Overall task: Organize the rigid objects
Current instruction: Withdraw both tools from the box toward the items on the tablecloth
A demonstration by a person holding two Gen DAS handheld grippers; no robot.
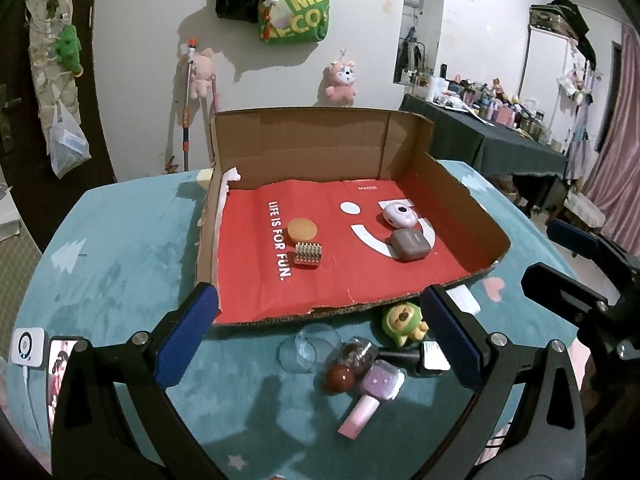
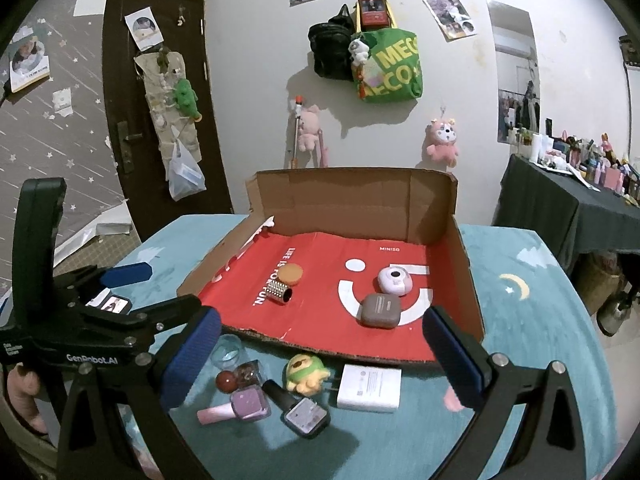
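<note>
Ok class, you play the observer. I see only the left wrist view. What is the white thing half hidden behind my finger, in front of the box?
Observer: A white charger block, lying flat just in front of the cardboard box.
Operator: And the black cap beside the green toy?
Observer: It belongs to a grey-bodied nail polish bottle, lying on its side next to the pink-capped bottle.
Operator: Is the other gripper holding anything?
Observer: No, the right hand-held gripper is open and empty.
</note>
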